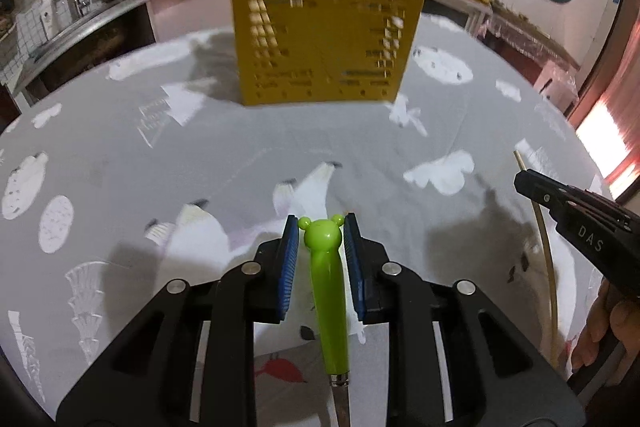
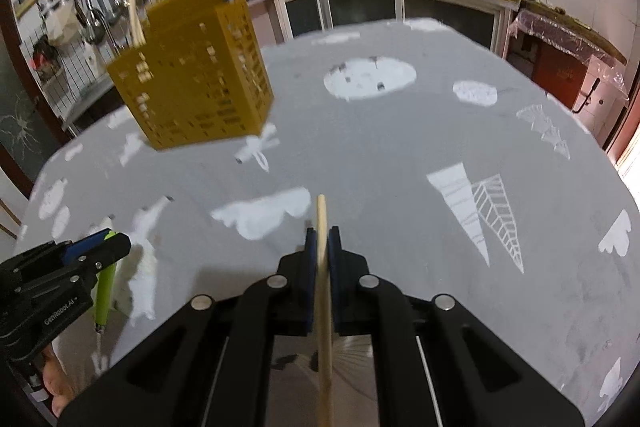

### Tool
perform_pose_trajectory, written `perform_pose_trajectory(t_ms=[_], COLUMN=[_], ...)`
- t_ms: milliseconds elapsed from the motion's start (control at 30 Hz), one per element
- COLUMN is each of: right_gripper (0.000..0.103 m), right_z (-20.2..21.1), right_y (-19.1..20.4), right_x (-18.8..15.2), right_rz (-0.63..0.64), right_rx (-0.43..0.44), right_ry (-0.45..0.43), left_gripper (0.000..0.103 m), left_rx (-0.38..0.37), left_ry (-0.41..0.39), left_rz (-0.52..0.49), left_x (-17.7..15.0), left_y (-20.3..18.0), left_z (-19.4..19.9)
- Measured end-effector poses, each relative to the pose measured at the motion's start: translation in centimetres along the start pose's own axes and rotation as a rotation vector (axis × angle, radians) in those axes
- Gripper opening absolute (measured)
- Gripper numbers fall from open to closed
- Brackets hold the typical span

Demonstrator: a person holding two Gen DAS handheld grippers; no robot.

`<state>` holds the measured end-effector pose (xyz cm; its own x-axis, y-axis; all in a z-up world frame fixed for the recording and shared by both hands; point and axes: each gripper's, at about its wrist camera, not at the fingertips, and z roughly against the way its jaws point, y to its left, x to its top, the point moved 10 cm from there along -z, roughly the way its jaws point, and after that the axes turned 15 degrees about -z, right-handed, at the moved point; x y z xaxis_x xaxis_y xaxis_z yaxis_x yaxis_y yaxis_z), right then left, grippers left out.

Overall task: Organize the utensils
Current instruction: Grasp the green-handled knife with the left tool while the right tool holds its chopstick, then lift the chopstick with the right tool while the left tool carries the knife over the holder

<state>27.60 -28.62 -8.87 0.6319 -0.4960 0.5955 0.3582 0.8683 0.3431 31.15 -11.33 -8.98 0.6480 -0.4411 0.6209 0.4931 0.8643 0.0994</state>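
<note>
Your left claw (image 1: pixel 321 227) grips the green bear-headed utensil (image 1: pixel 326 287) by its handle, above the near tabletop (image 1: pixel 240 155). Your right claw (image 2: pixel 321 239) is clamped on 1 wooden chopstick (image 2: pixel 322 291); the yellow holder (image 1: pixel 326 39) stands at the far side.

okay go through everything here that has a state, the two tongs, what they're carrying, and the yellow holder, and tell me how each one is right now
Left tongs: shut on the green bear-handled utensil.
Green bear-handled utensil: gripped near its bear end, metal end pointing back.
Right tongs: shut on the chopstick.
Chopstick: gripped near one end.
Yellow utensil holder: upright on the table, already holding chopsticks.
</note>
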Motion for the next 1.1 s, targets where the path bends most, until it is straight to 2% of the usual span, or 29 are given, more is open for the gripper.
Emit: perform_pose_trajectory(t_ms=[100,267,567,1100], right_gripper=[0.006,0.006,0.006,0.006], right_z=[1.2,3.2,6.2,10.2], right_y=[1.0,2.1,3.0,3.9], right_x=[0.6,1.5,2.0,2.2], right_rz=[0.003,-0.001,0.007,0.051], right_rx=[0.032,0.076,0.136,0.147], right_ry=[-0.042,-0.112,-0.220,-0.364], left_gripper=[0.022,0.022,0.022,0.022], left_rx=[0.041,0.062,0.144,0.199], left_ry=[-0.062,-0.127,-0.234,-0.333], left_rz=[0.001,0.028,0.028,0.023], left_x=[0.6,1.0,1.0,1.5], left_y=[0.8,2.0,3.4,4.4], left_z=[1.7,3.8,7.7,11.3])
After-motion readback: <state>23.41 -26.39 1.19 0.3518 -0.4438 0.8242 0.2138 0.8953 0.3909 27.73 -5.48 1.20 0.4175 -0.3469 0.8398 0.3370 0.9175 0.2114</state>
